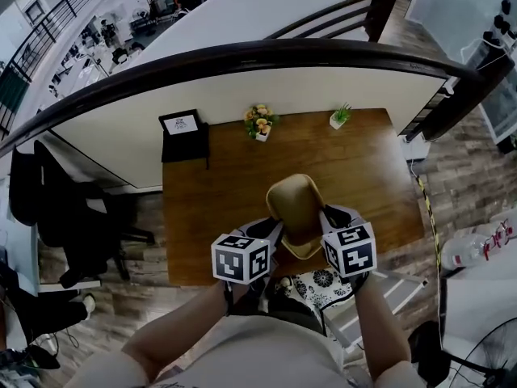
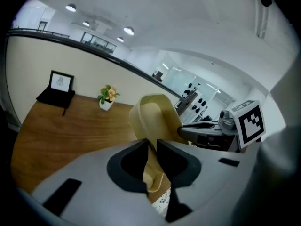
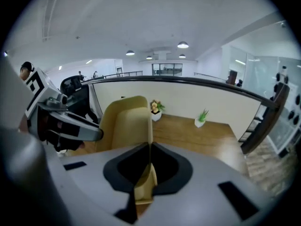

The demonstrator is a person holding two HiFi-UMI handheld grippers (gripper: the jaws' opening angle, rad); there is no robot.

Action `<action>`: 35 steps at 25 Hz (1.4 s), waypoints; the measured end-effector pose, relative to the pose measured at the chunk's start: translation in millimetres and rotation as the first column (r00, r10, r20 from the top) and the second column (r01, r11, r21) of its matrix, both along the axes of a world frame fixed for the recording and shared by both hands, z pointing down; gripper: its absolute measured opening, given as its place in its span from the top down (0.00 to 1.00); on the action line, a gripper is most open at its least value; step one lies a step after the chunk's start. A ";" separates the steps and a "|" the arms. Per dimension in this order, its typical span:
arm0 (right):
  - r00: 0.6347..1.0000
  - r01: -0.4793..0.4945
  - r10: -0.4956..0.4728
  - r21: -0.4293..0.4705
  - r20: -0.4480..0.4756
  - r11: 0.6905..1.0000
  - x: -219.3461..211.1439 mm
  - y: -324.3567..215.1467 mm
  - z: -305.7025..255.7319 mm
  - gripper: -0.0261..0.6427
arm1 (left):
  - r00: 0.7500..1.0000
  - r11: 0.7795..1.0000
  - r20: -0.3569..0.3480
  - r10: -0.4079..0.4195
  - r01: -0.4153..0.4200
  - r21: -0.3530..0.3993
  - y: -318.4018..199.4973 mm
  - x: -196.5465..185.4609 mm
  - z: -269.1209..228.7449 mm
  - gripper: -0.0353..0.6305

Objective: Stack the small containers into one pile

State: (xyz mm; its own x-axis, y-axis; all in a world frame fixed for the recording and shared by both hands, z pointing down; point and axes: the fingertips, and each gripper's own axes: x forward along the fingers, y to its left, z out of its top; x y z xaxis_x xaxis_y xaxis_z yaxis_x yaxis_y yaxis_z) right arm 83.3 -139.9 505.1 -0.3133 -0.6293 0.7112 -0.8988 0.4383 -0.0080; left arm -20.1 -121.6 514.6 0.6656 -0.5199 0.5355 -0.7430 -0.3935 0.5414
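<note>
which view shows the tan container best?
Head view: nearly the whole container shows, top to bottom. Left gripper view shows its inside, lower part hidden; right gripper view shows only its outer wall, lower part hidden.

Soft, even indoor light from round ceiling lamps [image 3: 182,45]; faint shadows; heavy fisheye bending, dark corners; the left gripper [image 2: 151,147] blurs close up.

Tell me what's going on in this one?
A person grips one tan container with both tools. The left claw is shut on its left wall and the right claw on its right wall. It is held up over the wooden table's near edge. No second container is in view, so no pile shows yet.
</note>
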 end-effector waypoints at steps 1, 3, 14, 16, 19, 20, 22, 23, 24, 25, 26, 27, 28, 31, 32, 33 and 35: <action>1.000 0.006 -0.006 -0.026 -0.006 1.000 -0.4 3.5 10.7 0.92 | 1.000 1.000 0.004 -0.004 0.004 -0.030 3.6 -0.2 11.6 0.85; 1.000 0.015 -0.016 -0.075 -0.015 0.997 -0.1 9.5 32.1 0.92 | 1.000 0.997 0.012 -0.006 0.007 -0.082 10.8 0.5 32.6 0.85; 0.993 0.011 -0.044 -0.274 -0.113 0.962 16.5 31.0 129.8 0.92 | 0.999 0.950 0.042 -0.011 0.023 -0.313 42.4 18.6 125.5 0.85; 0.990 0.009 -0.051 -0.299 -0.130 0.954 19.7 32.6 142.4 0.92 | 0.999 0.944 0.044 -0.005 0.019 -0.329 44.1 21.9 135.0 0.83; 0.983 0.018 -0.076 -0.323 -0.167 0.946 21.8 31.5 157.4 0.91 | 0.999 0.941 0.030 -0.013 0.023 -0.338 42.9 24.1 139.6 0.82; 0.980 0.023 -0.088 -0.335 -0.179 0.942 22.4 31.6 161.0 0.91 | 1.000 0.940 0.028 -0.014 0.023 -0.339 42.1 24.3 140.0 0.81; 0.975 0.030 -0.105 -0.354 -0.194 0.935 24.3 31.6 166.5 0.90 | 1.000 0.939 0.029 -0.008 0.018 -0.343 40.9 24.6 141.4 0.78; 0.973 0.034 -0.112 -0.360 -0.200 0.932 25.1 31.4 168.4 0.90 | 1.000 0.938 0.030 -0.003 0.013 -0.346 41.0 24.6 142.3 0.74; 0.971 0.040 -0.122 -0.365 -0.206 0.930 25.4 31.2 170.1 0.89 | 1.000 0.936 0.029 0.002 0.008 -0.352 41.6 24.8 143.5 0.71; 0.967 0.049 -0.137 -0.371 -0.215 0.927 25.6 31.1 172.0 0.89 | 1.000 0.933 0.025 0.006 0.004 -0.360 42.6 25.6 144.9 0.69; 0.961 0.065 -0.161 -0.381 -0.226 0.922 25.4 31.4 174.0 0.89 | 1.000 0.929 0.022 0.009 0.000 -0.369 43.7 26.7 146.2 0.66; 0.953 0.083 -0.190 -0.396 -0.238 0.915 24.8 32.1 176.2 0.89 | 1.000 0.927 0.023 0.013 -0.003 -0.376 44.7 27.5 146.7 0.68; 0.944 0.101 -0.218 -0.409 -0.249 0.907 23.8 32.6 178.2 0.90 | 0.999 0.925 0.027 0.020 -0.008 -0.379 45.4 27.9 147.0 0.70; 0.921 0.112 -0.255 -0.426 -0.294 0.898 23.7 31.1 183.9 0.91 | 0.997 0.919 0.054 0.047 -0.022 -0.394 49.9 27.2 155.2 0.70; 0.916 0.107 -0.255 -0.425 -0.310 0.899 24.6 30.5 186.2 0.91 | 0.997 0.914 0.064 0.051 -0.020 -0.406 52.0 26.0 160.6 0.70; 0.911 0.102 -0.254 -0.422 -0.324 0.901 25.2 30.0 188.5 0.90 | 0.996 0.909 0.073 0.052 -0.017 -0.417 53.7 24.5 166.3 0.70; 0.908 0.096 -0.251 -0.418 -0.334 0.903 25.1 30.2 193.8 0.83 | 0.995 0.902 0.084 0.056 -0.015 -0.431 55.0 21.3 176.1 0.70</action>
State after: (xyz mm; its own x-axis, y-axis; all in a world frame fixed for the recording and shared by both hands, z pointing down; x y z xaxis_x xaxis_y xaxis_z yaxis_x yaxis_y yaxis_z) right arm 108.4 -109.7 698.9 -0.0554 -0.2427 0.9685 -0.7775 0.6191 0.1106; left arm 1.3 -66.6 690.7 0.6162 -0.2027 0.7610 -0.7876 -0.1656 0.5936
